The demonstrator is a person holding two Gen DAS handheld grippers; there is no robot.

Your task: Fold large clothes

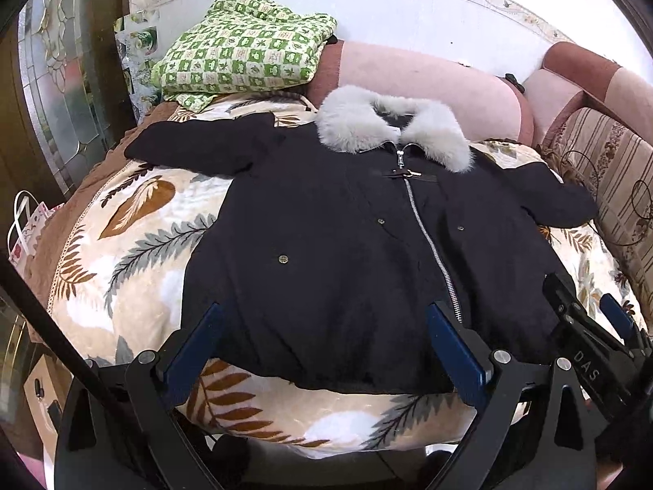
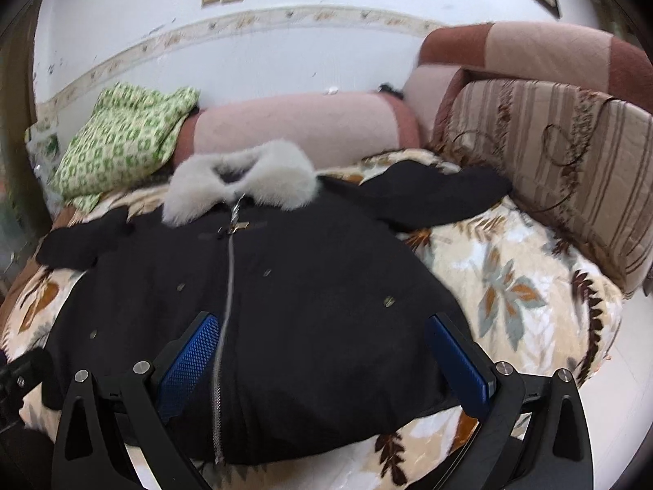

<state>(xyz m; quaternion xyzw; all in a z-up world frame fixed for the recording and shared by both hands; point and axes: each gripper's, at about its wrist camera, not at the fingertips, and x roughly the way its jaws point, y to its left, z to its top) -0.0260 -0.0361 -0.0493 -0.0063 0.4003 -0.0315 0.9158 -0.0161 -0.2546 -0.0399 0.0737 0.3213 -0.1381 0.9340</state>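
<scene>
Both grippers' fingers spread, released; black coat (image 1: 334, 245) flat on leaf-print blanket (image 1: 134, 237); pink bolster (image 1: 428, 81) against white wall (image 1: 408, 16).

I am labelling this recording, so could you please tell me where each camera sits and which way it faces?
Left wrist view: on the left gripper at the hem, looking up the black coat to its fur collar; open jaws show, and the right gripper at the right edge.
Right wrist view: on the right gripper, facing the same way from further right; open jaws show, striped cushion alongside.
Shared: coat, collar, green checked bundle, leaf-print blanket.
</scene>
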